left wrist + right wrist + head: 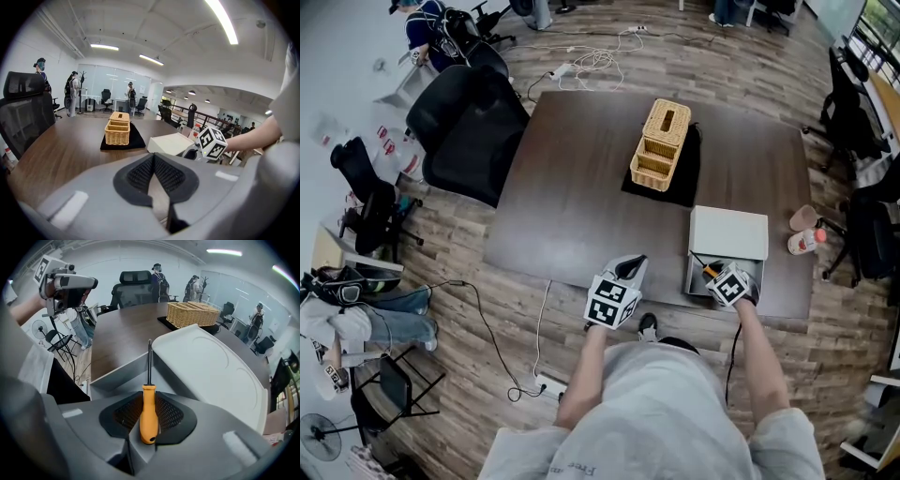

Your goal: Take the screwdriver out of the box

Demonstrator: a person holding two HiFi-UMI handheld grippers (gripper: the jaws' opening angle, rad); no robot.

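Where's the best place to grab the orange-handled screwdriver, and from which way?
Grip the orange-handled screwdriver by its thick handle, coming from the butt end, as the right gripper does now. The thin metal shaft points away over the open grey box.

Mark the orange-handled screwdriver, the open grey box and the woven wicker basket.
Orange-handled screwdriver (149, 411): right gripper view, on the middle of its handle.
Open grey box (118, 373): right gripper view, on its left wall.
Woven wicker basket (117, 134): left gripper view, on its front wall.

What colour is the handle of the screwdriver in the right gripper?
The screwdriver has an orange handle, clearest in the right gripper view.
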